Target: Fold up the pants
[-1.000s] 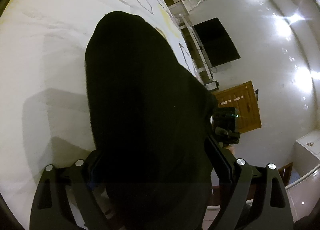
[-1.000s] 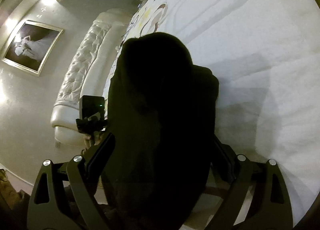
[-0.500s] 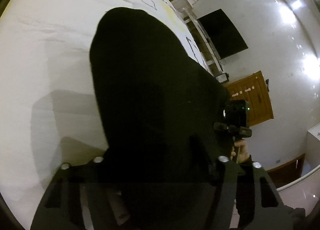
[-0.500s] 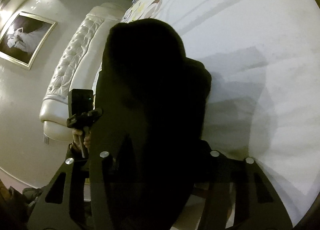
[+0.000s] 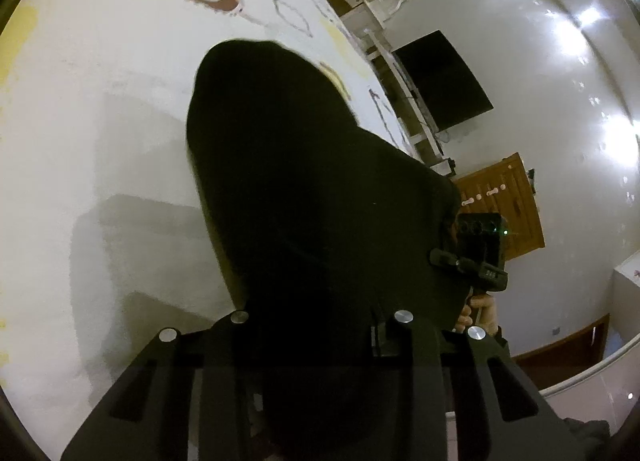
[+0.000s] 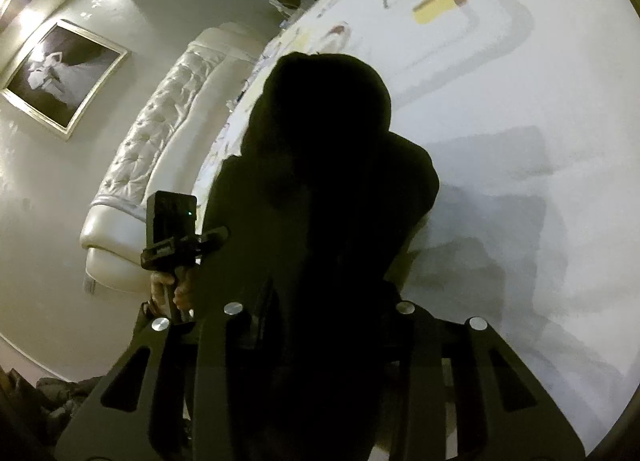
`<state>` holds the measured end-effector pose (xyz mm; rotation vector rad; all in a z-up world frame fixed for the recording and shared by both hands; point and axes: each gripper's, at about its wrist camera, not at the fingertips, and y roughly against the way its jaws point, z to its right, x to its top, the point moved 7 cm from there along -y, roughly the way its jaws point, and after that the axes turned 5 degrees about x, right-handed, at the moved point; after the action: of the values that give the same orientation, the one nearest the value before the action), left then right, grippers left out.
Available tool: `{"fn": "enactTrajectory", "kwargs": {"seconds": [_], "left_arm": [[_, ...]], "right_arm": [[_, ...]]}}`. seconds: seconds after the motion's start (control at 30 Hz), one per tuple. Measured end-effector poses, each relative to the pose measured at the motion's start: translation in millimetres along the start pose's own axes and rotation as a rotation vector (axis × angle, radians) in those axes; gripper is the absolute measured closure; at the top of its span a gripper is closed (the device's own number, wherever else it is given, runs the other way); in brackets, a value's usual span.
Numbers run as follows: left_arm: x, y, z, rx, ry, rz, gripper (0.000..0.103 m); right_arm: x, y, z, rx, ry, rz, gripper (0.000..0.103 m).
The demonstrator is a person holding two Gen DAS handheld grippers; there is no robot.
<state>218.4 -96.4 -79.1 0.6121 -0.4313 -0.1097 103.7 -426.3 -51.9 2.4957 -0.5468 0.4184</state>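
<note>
The black pants [image 5: 304, 189] hang from both grippers over a white patterned bedspread [image 5: 100, 109]. My left gripper [image 5: 316, 345] is shut on the near edge of the pants, its fingertips hidden in the dark cloth. In the right wrist view the pants [image 6: 332, 189] fill the middle, and my right gripper [image 6: 320, 341] is shut on the same edge. Each view shows the other hand-held gripper beside the cloth: the right one in the left wrist view [image 5: 476, 253], the left one in the right wrist view [image 6: 172, 229].
The bedspread [image 6: 520, 141] lies under and beyond the pants. A white tufted headboard [image 6: 160, 165] and a framed picture [image 6: 60, 77] stand on one side. A black wall TV [image 5: 444, 77] and a wooden cabinet [image 5: 504, 205] stand on the other.
Both grippers have closed from wide open onto the pants' near edge. The cloth has shifted slightly in both views.
</note>
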Motion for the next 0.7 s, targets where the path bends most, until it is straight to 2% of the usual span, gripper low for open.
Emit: {"fn": "enactTrajectory", "kwargs": {"seconds": [0.2, 0.4, 0.7], "left_arm": [[10, 24, -6, 0.026, 0.007, 0.055, 0.071], [21, 60, -26, 0.081, 0.028, 0.113, 0.071], [38, 93, -57, 0.137, 0.071, 0.158, 0.071]], "right_arm": [[13, -24, -23, 0.039, 0.033, -0.002, 0.07], [33, -73, -43, 0.103, 0.044, -0.026, 0.07], [56, -135, -51, 0.147, 0.033, -0.072, 0.07]]}}
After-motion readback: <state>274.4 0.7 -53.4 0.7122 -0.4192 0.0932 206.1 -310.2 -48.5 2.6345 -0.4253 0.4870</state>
